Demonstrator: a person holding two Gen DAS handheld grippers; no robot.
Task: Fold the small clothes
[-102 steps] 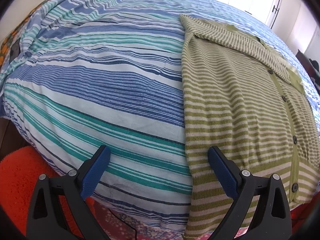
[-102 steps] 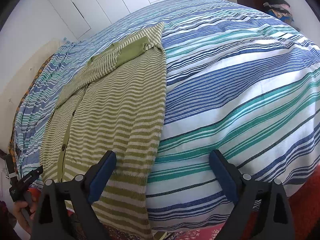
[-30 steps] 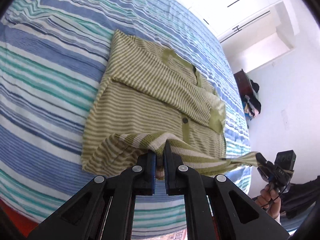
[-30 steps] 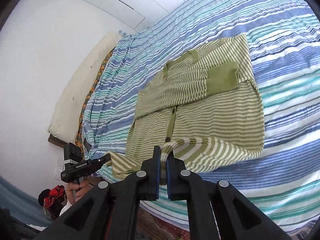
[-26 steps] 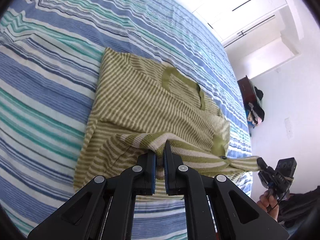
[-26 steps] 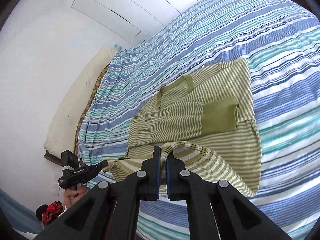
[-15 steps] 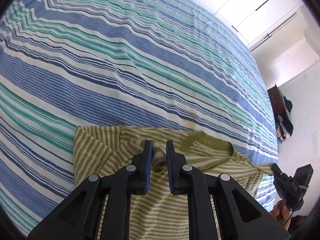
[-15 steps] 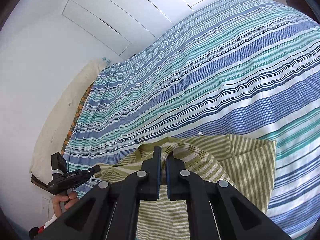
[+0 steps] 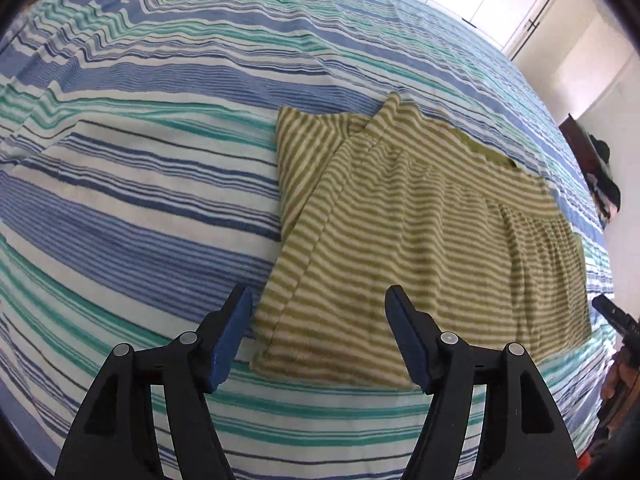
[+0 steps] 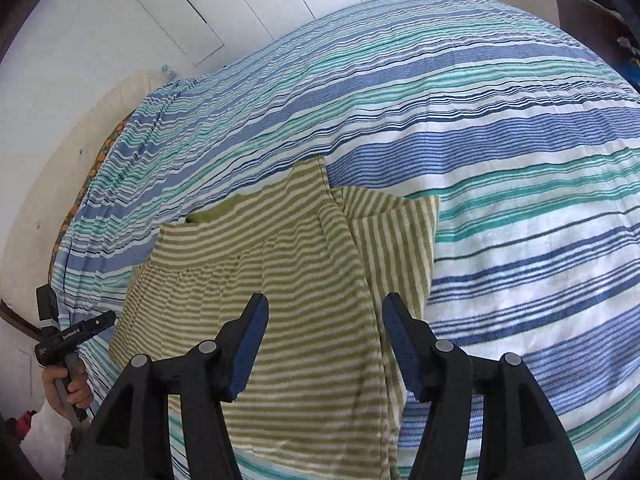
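A green-and-cream striped cardigan lies folded in half on the striped bedspread. Its lower half is laid over its upper half, and its back faces up. My left gripper is open and empty, just above the cardigan's near left corner. My right gripper is open and empty, just above the cardigan near its right side. The left gripper also shows in the right wrist view, held in a hand. The buttons and sleeves are hidden under the fold.
The bed is covered in blue, teal and white stripes. White wardrobe doors stand behind it. A dark cabinet with clothes on top stands at the far right. A pillow edge lies along the bed's left side.
Both grippers carried the cardigan's hem forward over its upper half, then opened and let go. The cardigan now lies folded in half.
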